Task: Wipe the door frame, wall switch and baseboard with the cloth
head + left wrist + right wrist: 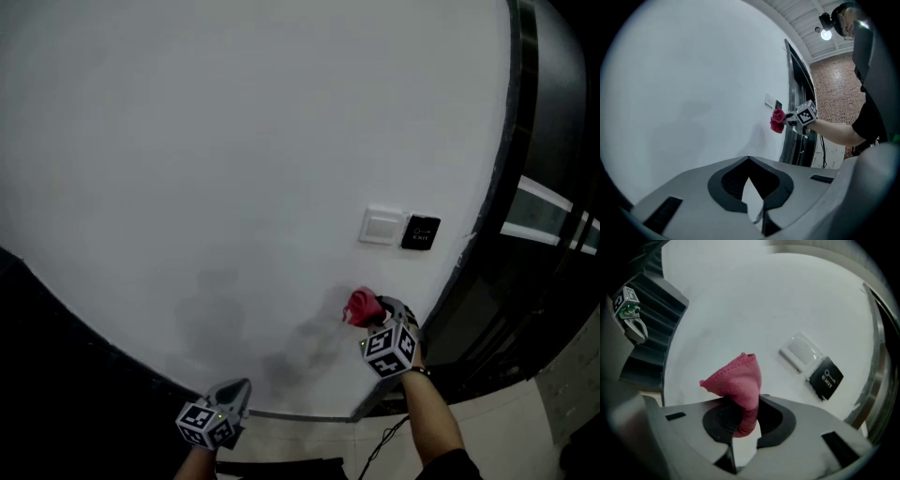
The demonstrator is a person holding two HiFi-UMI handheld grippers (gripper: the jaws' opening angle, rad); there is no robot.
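Cloth: red cloth (736, 380), bunched, just below the wall switch (381, 226), close to the wall; contact unclear.
Right gripper (377, 317): jaws clamped on the cloth.
Left gripper (236, 392): jaws together, empty, well below and left of the switch.
Progress: likely early; nothing shows wiped surfaces. The switch looks next; the door frame (487, 216) to its right and the baseboard (309, 415) below seem left.

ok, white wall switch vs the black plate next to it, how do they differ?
The wall switch is white and blank; the black plate carries EXIT print. The switch sits farther from the door frame, the plate nearer. Both are wall-mounted, side by side.
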